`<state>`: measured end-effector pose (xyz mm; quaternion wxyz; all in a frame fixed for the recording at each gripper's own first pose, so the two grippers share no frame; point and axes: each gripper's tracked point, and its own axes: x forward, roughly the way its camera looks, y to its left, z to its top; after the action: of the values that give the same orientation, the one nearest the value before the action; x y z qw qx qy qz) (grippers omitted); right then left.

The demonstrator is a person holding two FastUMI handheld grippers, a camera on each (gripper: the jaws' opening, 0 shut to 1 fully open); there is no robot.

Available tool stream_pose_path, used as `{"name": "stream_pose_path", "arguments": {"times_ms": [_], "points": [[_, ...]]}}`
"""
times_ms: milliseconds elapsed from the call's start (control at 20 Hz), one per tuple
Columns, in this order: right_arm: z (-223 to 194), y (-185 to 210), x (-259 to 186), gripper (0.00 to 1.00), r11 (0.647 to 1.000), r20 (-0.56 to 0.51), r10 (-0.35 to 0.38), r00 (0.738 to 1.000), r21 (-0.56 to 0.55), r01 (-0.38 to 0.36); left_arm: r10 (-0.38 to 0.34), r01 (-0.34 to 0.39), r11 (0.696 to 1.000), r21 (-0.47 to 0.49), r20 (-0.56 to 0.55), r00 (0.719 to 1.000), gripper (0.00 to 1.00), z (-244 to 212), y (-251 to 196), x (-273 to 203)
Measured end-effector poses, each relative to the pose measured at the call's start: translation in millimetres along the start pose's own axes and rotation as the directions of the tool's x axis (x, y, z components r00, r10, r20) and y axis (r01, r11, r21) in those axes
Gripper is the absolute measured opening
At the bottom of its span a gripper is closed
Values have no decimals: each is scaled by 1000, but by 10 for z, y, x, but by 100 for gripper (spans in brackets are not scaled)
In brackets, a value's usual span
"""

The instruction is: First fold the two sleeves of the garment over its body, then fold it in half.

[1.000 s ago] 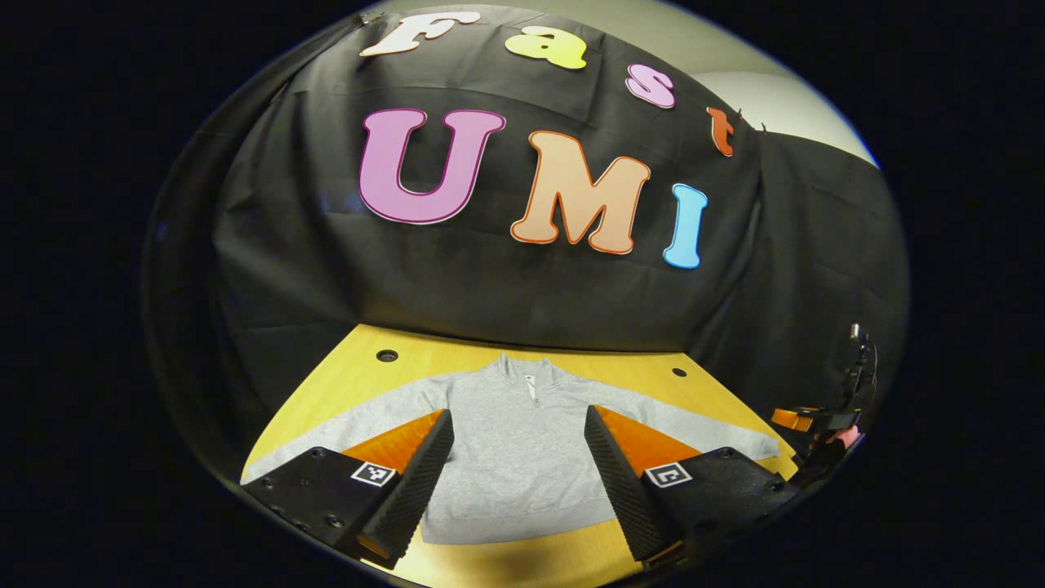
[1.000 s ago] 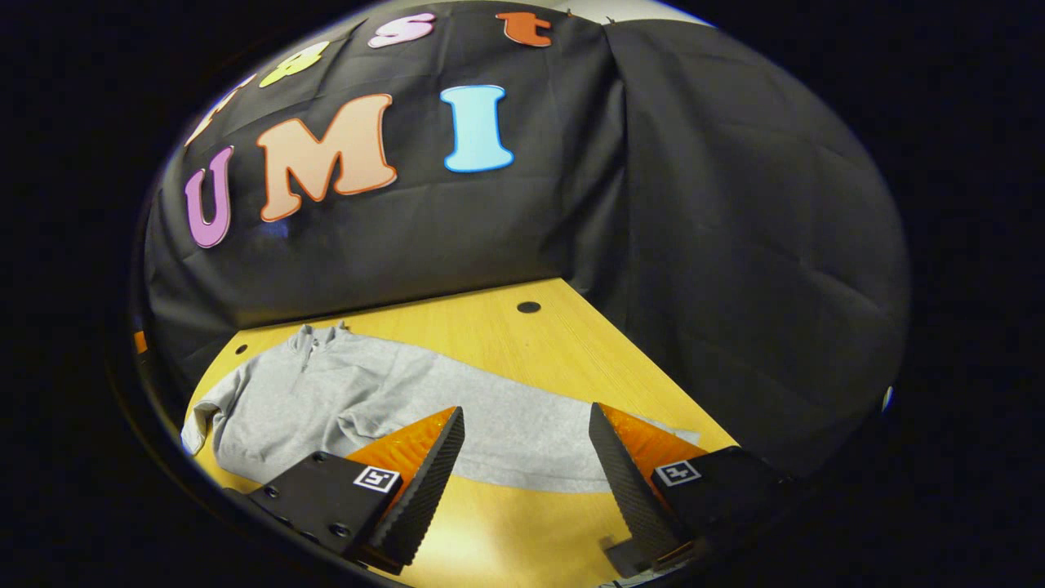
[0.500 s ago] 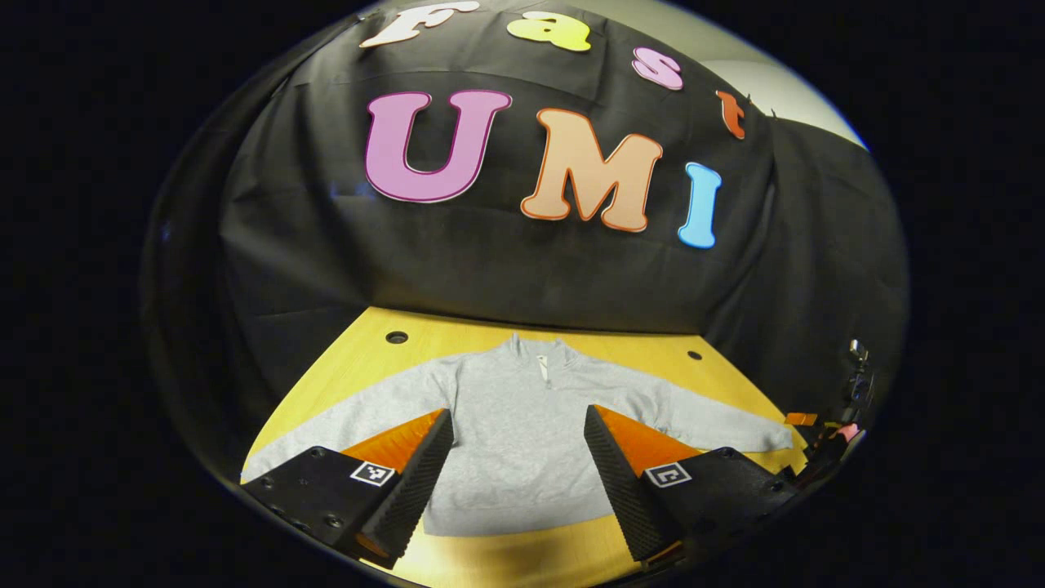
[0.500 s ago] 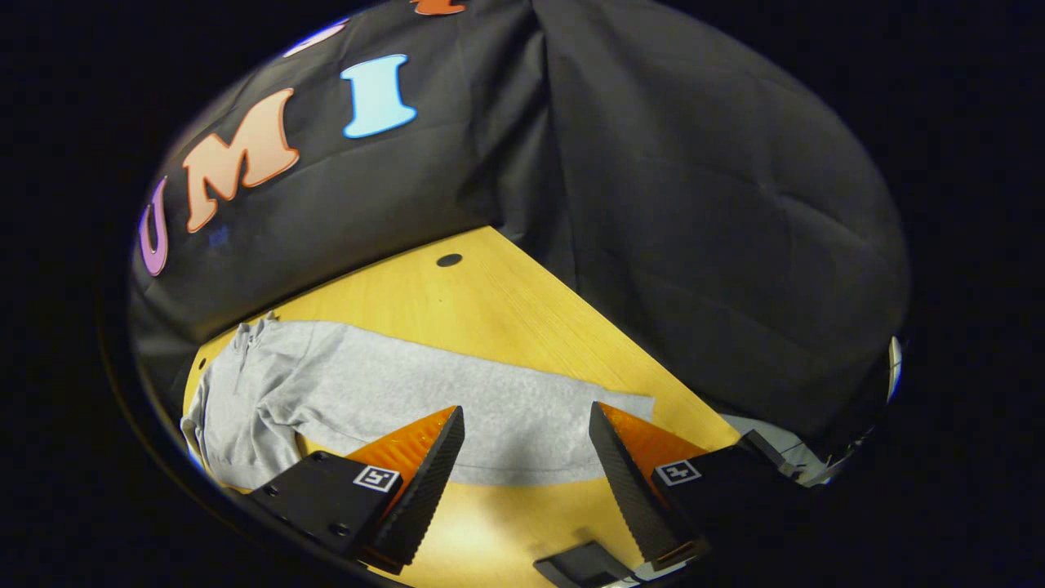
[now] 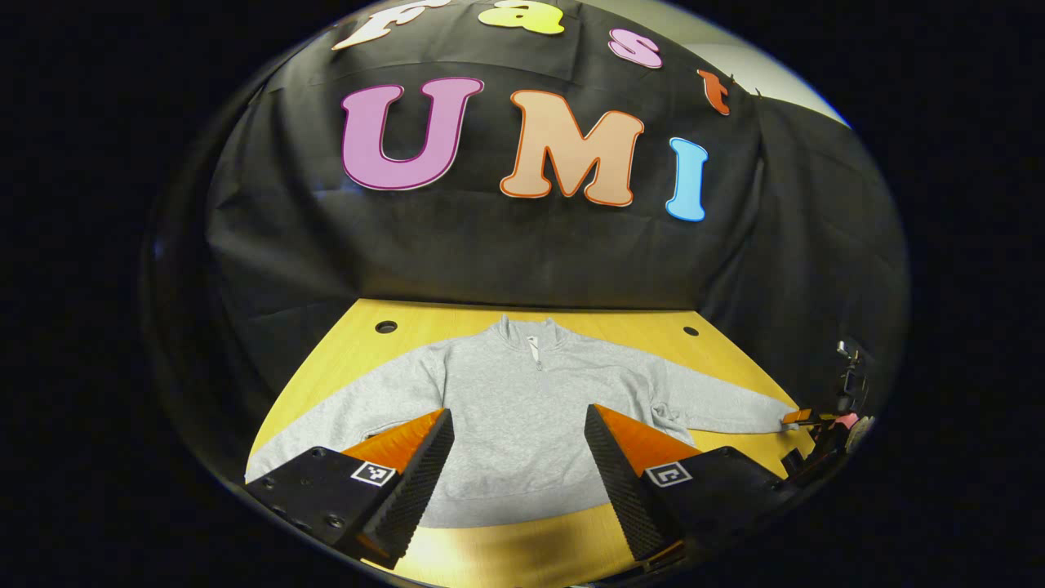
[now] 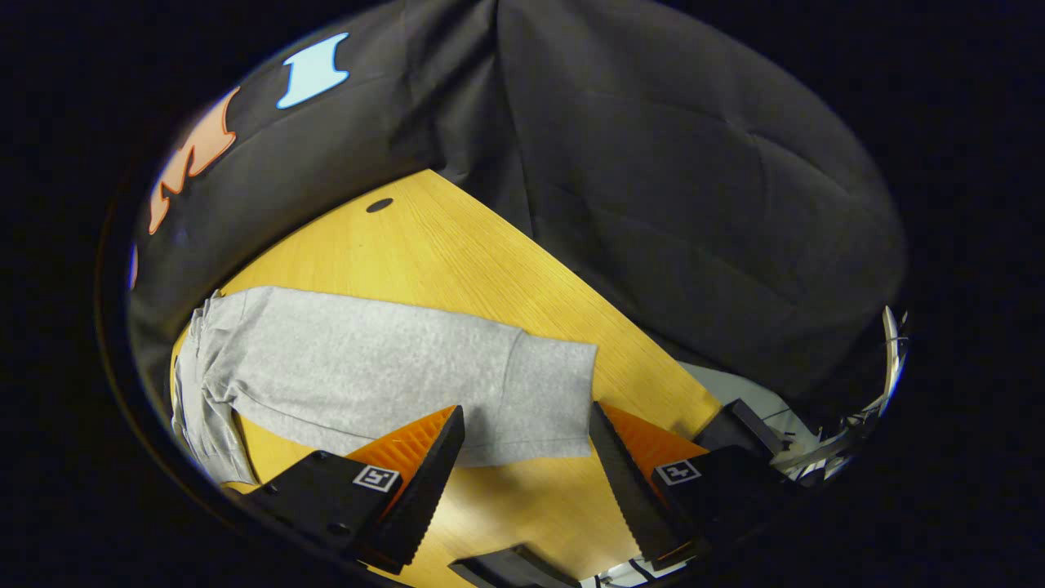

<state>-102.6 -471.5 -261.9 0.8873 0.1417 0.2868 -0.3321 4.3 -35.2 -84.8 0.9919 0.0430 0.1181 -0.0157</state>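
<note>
Right gripper view: the right gripper (image 6: 522, 465), jaws spread and empty, had been swung closer to the sleeve (image 6: 392, 367) cuff; the left gripper (image 5: 516, 461) was held agape near the hem, so folding was judged unstarted

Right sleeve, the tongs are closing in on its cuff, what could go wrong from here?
1. The right tongs are open, and the cuff lies flat on the table, so they may slide over it or pinch one layer.
2. The cuff ends near the table's edge, so a nudge might push it off.
</note>
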Motion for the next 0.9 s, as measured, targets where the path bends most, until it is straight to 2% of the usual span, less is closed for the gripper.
{"name": "stream_pose_path", "arguments": {"times_ms": [100, 150, 200, 250, 300, 400, 500, 650, 700, 900], "points": [[1, -8, 3, 97, 1000, 11, 1, 1000, -8, -1, -5, 5, 1000, 5, -10, 1000, 94, -25, -36, 9], [-14, -23, 18, 92, 1000, 8, -3, 1000, -21, 4, -10, 10, 1000, 5, -13, 1000, 94, -28, -52, 10], [-30, -31, 28, 96, 999, 13, -6, 1000, -42, 7, -14, 14, 1000, 3, -16, 1000, 96, -33, -54, 16], [-20, -31, 11, 92, 998, 12, -10, 1000, -61, 10, -17, 17, 1000, 2, -20, 1000, 94, -55, -52, 27], [-16, 14, 5, 92, 998, 12, -2, 1000, -71, 3, -18, 18, 1000, -1, -23, 1000, 94, -58, -63, 29], [-11, 78, 10, 82, 997, 5, 14, 1000, -70, -14, -23, 22, 1000, -9, -24, 999, 94, -71, -70, 45], [-25, 177, 3, 57, 997, -6, 27, 1000, -68, -28, -22, 22, 1000, -15, -25, 999, 94, -71, -61, 35], [-52, 239, 8, 26, 998, -33, 18, 999, -57, -20, -23, 22, 999, -27, -26, 999, 95, -79, -53, 39], [-43, 254, -3, 19, 999, -37, 9, 999, -52, -11, -23, 22, 999, -34, -28, 999, 95, -92, -51, 47], [-24, 322, -43, 18, 997, -23, -12, 1000, -79, 10, -27, 25, 998, -51, -34, 999, 94, -112, -31, 36]]}}
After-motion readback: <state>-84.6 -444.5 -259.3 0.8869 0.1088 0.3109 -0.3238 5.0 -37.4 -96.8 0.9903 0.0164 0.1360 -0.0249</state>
